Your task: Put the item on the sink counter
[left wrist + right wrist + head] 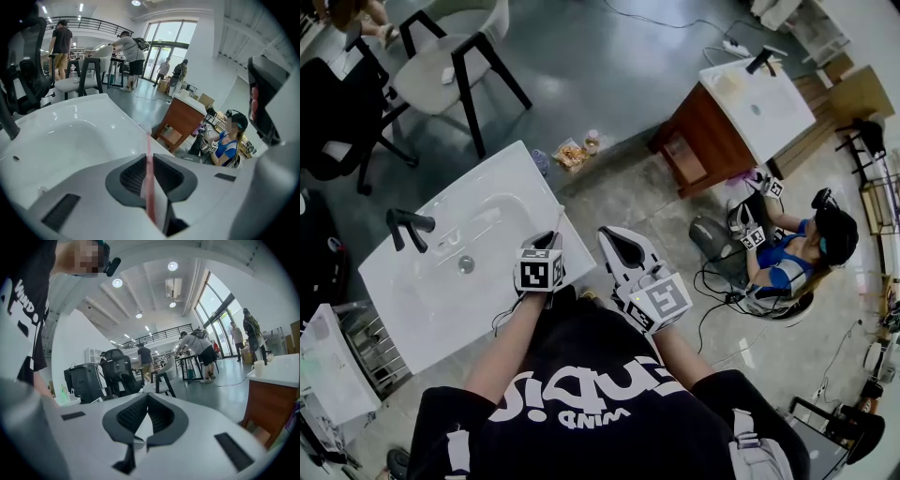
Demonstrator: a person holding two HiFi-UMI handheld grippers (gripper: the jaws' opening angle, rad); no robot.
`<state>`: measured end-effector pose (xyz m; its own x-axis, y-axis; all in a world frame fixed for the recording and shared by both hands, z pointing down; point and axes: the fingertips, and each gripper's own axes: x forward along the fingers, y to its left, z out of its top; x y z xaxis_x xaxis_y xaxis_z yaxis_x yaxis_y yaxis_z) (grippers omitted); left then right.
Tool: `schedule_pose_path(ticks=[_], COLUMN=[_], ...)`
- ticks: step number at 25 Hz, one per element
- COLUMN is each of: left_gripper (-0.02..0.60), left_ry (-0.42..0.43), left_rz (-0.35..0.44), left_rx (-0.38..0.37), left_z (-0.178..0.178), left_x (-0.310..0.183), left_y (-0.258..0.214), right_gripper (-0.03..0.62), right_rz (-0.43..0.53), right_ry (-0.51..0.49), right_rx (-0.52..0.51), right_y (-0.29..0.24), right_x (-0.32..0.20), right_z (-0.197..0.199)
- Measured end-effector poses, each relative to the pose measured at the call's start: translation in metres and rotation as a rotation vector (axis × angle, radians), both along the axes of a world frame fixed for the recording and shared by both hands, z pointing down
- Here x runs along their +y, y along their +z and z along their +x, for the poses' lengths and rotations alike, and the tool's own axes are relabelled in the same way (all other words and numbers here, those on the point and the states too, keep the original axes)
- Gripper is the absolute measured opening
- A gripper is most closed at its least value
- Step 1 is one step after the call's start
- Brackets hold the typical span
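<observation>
One pink stick (148,157), tip twd counter (108,112)

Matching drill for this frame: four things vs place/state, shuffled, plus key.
1 pink stick
2 black faucet
3 right hand-held gripper
4 brown cabinet

A jaws together, empty
B on the white sink counter
C clamped in left hand-held gripper
D on the floor past the counter

Pairs: 1-C, 2-B, 3-A, 4-D

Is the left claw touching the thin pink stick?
Touching. The left gripper view shows the left claw closed on the thin pink stick, both dark pads pressed against its sides.
</observation>
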<state>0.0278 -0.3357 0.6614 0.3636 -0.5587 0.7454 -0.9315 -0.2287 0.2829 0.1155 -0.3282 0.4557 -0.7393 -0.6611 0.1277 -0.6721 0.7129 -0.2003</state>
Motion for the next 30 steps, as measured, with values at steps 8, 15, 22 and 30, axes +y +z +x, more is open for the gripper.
schedule_pose_path(ticks=[8,15,22,30], left_gripper=[0.063,0.063,0.063,0.064], left_ry=[-0.001,0.001,0.006,0.022], left_rz=[-0.002,0.007,0.015,0.013], left_rx=[0.000,0.008,0.003,0.011], left_z=[0.0003,0.0008,0.0022,0.0063], left_x=[0.0017,0.0013,0.0011,0.0033], left_y=[0.0043,0.0032,0.0041,0.0025], right_gripper=[0.018,0.018,0.018,0.018], right_rz=[-0.003,0.002,-0.007,-0.007], right_ry=[0.001,0.001,0.000,-0.004], right_rx=[-0.002,-0.001,-0.008,-0.003], right_y=[0.0015,0.0007,0.0028,0.0018], right_x=[-0.0015,-0.0009,-0.0003,0.0016], right_z=[0.0008,0.0003,0.0009,0.0027])
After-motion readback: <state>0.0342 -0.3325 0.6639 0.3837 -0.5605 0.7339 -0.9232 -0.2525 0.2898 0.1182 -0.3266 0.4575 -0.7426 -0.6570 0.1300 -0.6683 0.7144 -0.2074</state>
